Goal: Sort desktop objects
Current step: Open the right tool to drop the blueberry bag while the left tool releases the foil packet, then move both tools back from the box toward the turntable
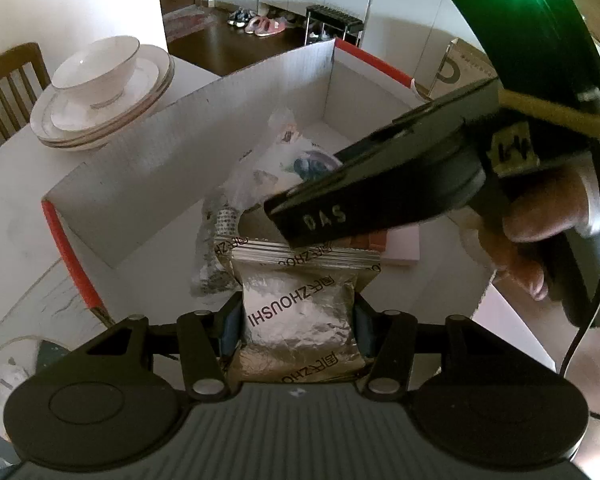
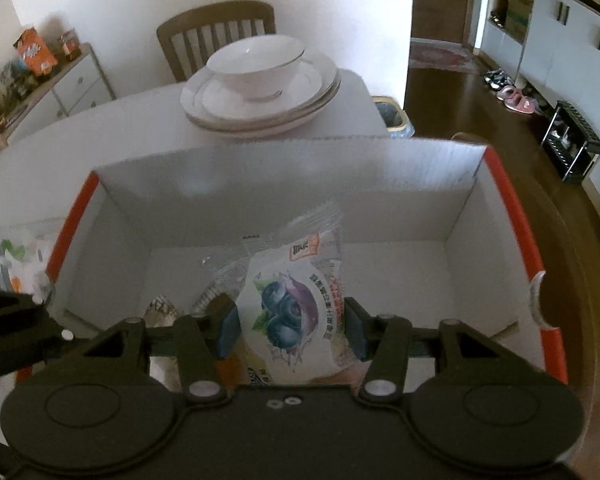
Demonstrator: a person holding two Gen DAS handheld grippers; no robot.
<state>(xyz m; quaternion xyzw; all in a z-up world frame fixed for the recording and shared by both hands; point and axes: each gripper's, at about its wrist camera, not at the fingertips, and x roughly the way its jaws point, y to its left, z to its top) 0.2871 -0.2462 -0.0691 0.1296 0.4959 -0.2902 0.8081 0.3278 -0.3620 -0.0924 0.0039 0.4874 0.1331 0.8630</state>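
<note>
My left gripper (image 1: 298, 326) is shut on a silver foil packet (image 1: 300, 312) printed ZHOUSHI and holds it over the open white cardboard box (image 1: 172, 152) with red edges. My right gripper (image 2: 290, 330) is shut on a blueberry snack packet (image 2: 292, 304) inside the same box (image 2: 292, 184). In the left wrist view the right gripper's black body (image 1: 380, 184) crosses above the foil packet, with the blueberry packet (image 1: 312, 162) partly hidden behind it. A clear wrapped packet (image 1: 216, 248) lies on the box floor.
A white bowl on stacked plates (image 2: 260, 92) stands on the table just beyond the box, also in the left wrist view (image 1: 100, 92). A wooden chair (image 2: 216, 36) is behind it. A pink flat box (image 1: 400, 246) lies inside the box. Bags (image 2: 20, 260) sit left of the box.
</note>
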